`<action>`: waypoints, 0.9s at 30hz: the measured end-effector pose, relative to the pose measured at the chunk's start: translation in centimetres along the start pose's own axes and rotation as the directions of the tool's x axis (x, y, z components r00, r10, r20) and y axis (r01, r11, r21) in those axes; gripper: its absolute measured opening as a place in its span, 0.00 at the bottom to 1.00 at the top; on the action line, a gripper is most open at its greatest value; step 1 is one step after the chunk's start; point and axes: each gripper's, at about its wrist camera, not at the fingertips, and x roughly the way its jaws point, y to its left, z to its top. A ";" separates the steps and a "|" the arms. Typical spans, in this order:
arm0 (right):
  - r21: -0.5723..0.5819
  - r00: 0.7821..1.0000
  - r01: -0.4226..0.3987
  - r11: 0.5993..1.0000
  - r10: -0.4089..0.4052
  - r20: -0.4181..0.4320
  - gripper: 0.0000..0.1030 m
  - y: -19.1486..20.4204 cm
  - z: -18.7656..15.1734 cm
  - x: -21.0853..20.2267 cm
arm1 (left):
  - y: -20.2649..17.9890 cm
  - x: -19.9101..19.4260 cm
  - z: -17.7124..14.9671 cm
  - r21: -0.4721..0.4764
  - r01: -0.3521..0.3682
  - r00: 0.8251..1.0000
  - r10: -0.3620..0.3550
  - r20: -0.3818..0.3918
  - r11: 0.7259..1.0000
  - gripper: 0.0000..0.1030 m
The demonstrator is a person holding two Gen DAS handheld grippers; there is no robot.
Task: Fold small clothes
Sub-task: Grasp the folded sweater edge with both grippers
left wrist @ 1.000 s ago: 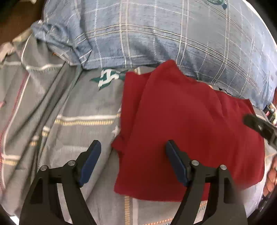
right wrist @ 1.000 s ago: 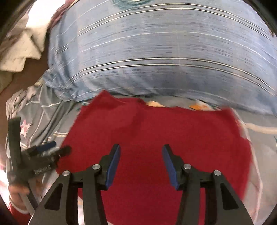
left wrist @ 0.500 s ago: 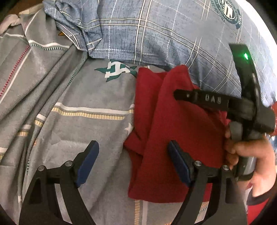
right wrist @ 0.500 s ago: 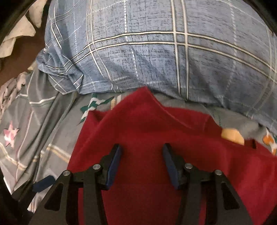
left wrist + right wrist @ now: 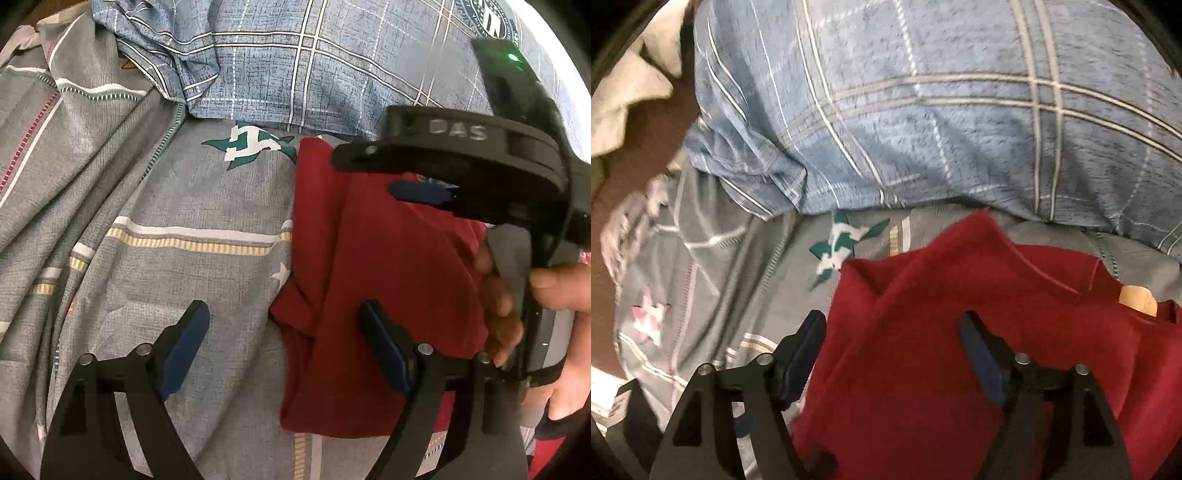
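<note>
A dark red garment point(image 5: 388, 266) lies folded on the grey patterned bed sheet point(image 5: 166, 221), its left edge doubled over in a long flap. My left gripper point(image 5: 284, 343) is open just above the sheet, one finger over the bare sheet and the other over the garment's lower left part. My right gripper point(image 5: 365, 175) reaches in from the right over the garment's far corner, with a hand point(image 5: 554, 288) on its handle. In the right wrist view the right gripper point(image 5: 892, 343) is opening above the garment point(image 5: 960, 332). Its pads press on nothing, and the red cloth lies under the gap.
A blue plaid pillow point(image 5: 332, 66) bulges along the far side, right behind the garment. The sheet is rumpled into ridges on the left point(image 5: 55, 166). Pale cloth point(image 5: 628, 92) lies off the bed at the upper left, over a brown floor.
The right gripper has swept left across the garment to its far left corner and its jaws have spread wider. The left gripper has shifted slightly and stays open at the garment's left edge.
</note>
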 end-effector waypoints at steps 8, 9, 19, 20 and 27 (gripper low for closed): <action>-0.086 0.994 0.098 0.992 -0.101 -0.033 0.83 2.5 0.7 1.9 | 0.1 0.3 0.1 0.006 0.003 1.000 -0.002 -0.005 1.000 0.84; -0.093 0.993 0.110 0.990 -0.114 -0.034 0.83 2.7 0.8 2.1 | 0.2 0.3 0.1 0.004 0.004 1.000 -0.004 -0.005 1.000 0.84; -0.237 0.968 0.245 0.940 -0.252 0.002 0.61 4.2 0.4 4.0 | 0.7 0.7 0.1 -0.017 0.012 1.000 -0.012 0.006 1.000 0.89; -0.231 0.973 0.227 0.946 -0.230 0.014 0.55 3.8 0.4 3.5 | 0.7 0.7 0.1 -0.017 0.015 1.000 -0.015 0.010 1.000 0.89; -0.128 0.998 0.040 0.991 -0.033 0.053 0.17 0.1 0.5 -1.5 | 0.0 0.9 0.4 -0.002 0.062 0.997 -0.062 0.038 0.998 0.89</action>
